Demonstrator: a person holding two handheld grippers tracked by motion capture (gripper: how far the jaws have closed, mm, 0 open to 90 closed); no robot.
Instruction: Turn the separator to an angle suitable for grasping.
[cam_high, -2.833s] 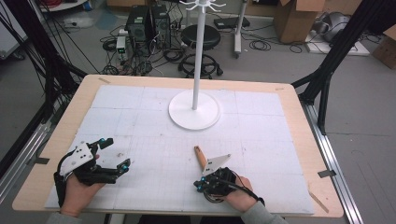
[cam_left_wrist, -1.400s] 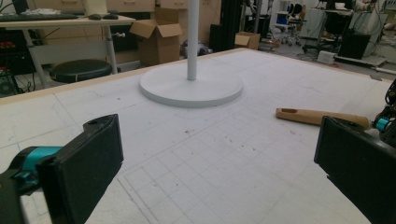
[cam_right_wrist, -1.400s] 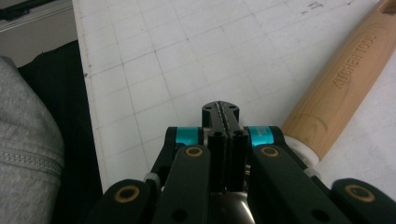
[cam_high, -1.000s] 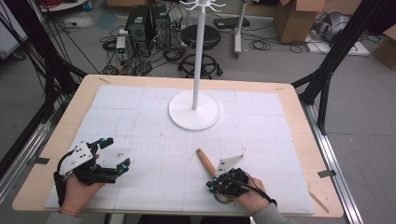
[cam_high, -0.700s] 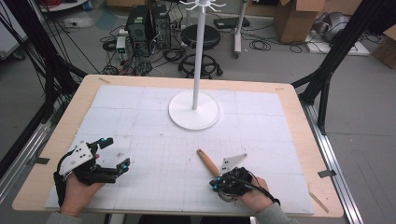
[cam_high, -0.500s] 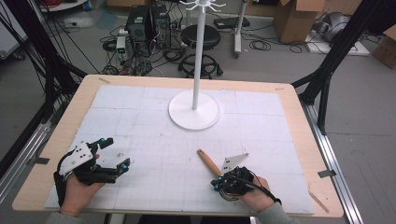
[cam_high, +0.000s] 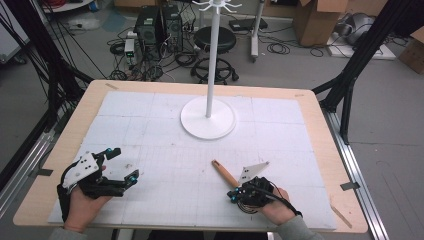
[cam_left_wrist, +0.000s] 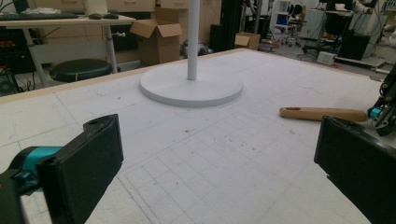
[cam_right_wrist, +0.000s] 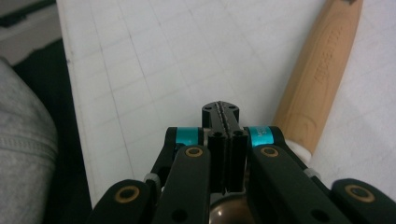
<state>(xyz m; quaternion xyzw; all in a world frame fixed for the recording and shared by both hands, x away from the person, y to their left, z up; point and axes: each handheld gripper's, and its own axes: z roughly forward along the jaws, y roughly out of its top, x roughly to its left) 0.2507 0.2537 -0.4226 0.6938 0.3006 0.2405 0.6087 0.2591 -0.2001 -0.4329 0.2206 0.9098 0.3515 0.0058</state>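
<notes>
Right gripper (cam_right_wrist: 220, 112) jaws were pressed together, nothing pinched; wooden handle (cam_right_wrist: 322, 74) lay just beside them on the white mat (cam_right_wrist: 154, 60). Left gripper (cam_high: 122, 165) jaws stood spread wide, handle far off their right tip.

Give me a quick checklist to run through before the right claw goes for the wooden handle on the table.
1. Right claw open enough to take the handle: not ok, its jaws are shut together with nothing between them.
2. Wooden handle reachable: ok, it lies flat on the white mat right beside the right claw.
3. Handle free of other things: ok, the white stand base sits well apart from it.
4. Left claw out of the way: ok, open and empty at the table's left side.
5. What the handle's near end carries: cannot tell, the right claw hides it.
</notes>
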